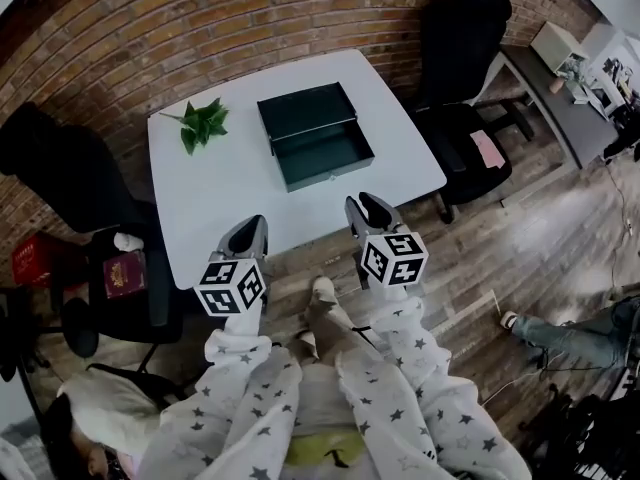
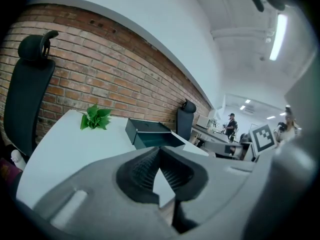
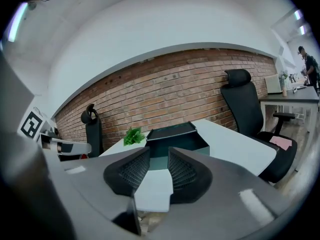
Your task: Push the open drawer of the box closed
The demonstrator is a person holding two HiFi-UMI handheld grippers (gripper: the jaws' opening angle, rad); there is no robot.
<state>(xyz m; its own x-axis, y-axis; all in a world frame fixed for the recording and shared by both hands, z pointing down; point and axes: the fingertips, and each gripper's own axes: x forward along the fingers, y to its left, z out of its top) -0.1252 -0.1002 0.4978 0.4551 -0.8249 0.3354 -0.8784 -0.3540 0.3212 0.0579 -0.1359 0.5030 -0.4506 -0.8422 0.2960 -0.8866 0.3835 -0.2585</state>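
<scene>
A dark green box (image 1: 303, 109) stands in the middle of the white table (image 1: 230, 193), its drawer (image 1: 328, 155) pulled out toward me and empty. Both grippers hover over the table's near edge, well short of the drawer. My left gripper (image 1: 250, 228) has its fingertips touching, with nothing between them; its own view has the box (image 2: 149, 132) ahead and to the right of the left gripper (image 2: 160, 150). My right gripper (image 1: 366, 206) stands open and empty. The right gripper view looks between the spread jaws of the right gripper (image 3: 159, 153) straight at the box (image 3: 176, 135).
A green plant sprig (image 1: 205, 122) lies on the table left of the box. Black office chairs stand at the left (image 1: 60, 173) and back right (image 1: 462, 48). A brick wall runs behind the table. A person's leg (image 1: 565, 333) rests on the wooden floor at the right.
</scene>
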